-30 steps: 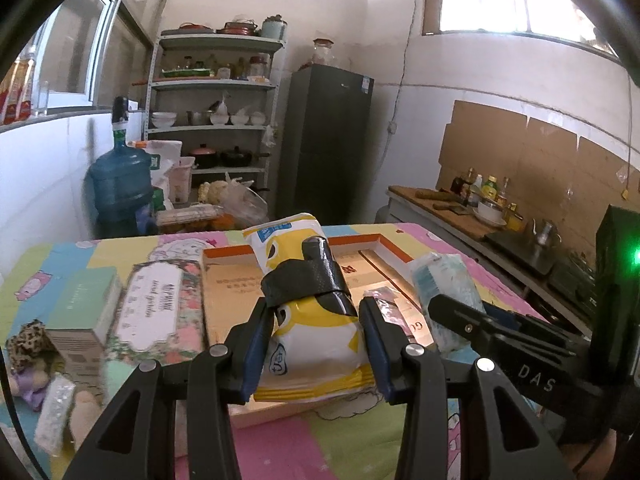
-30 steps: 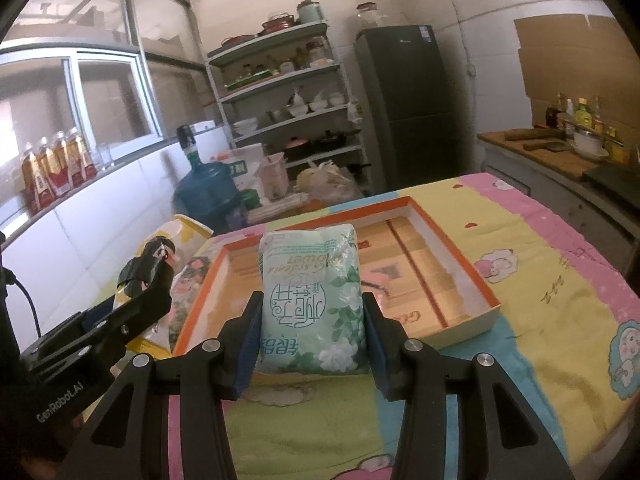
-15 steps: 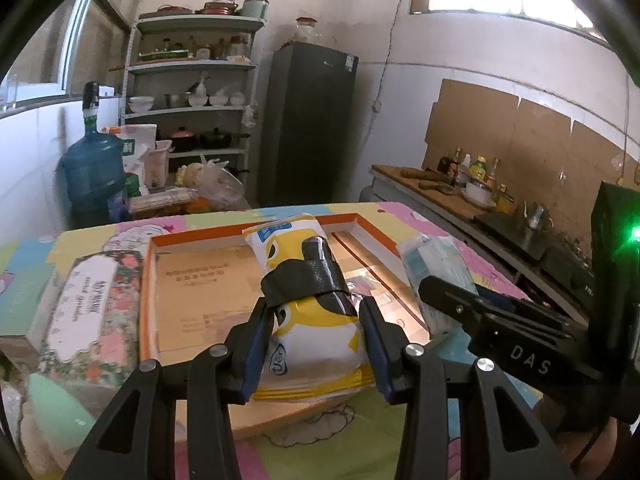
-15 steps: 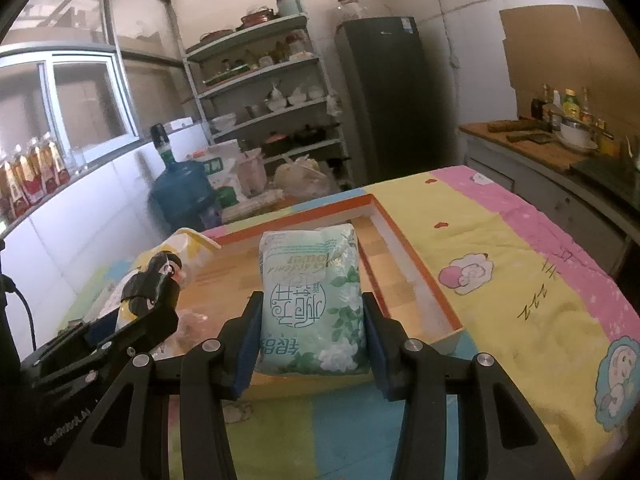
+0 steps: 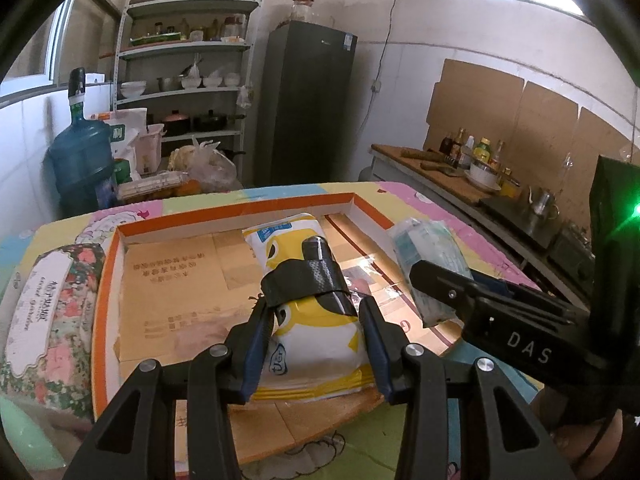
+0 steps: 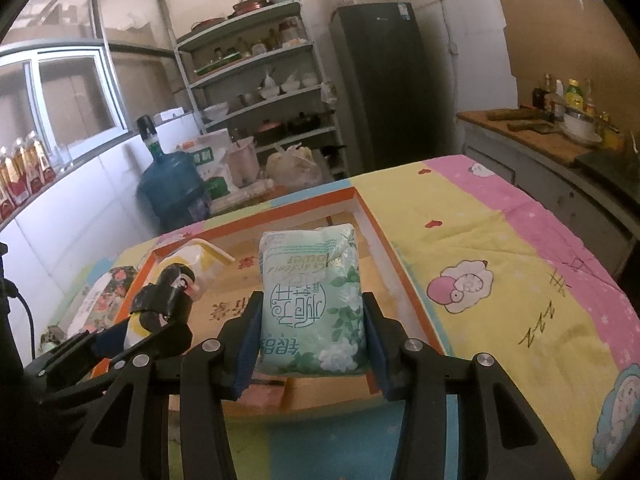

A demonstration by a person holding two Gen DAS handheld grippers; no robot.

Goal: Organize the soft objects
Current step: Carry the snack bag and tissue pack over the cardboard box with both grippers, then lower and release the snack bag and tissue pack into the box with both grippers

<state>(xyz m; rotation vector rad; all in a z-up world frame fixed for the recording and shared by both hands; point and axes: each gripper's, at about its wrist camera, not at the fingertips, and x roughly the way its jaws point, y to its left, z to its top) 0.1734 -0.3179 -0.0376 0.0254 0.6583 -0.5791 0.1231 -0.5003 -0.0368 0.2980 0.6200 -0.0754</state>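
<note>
Both grippers are carrying something soft over the shallow orange-rimmed box on the table. Left gripper has its fingers clamped on a yellow-and-white packet, which hangs over the near middle of the box; a black strap-like part lies across the packet's top, and I can't tell what it belongs to. Right gripper is closed on a pale green tissue pack, held above the box's right side, close to the rim. A flowered tissue box sits outside, against the left wall.

This looks like the placing step, with both packs over the cardboard floor but not yet set down. Next each should be lowered flat, side by side, before the fingers part, so neither soft pack flops across the rim.
</note>
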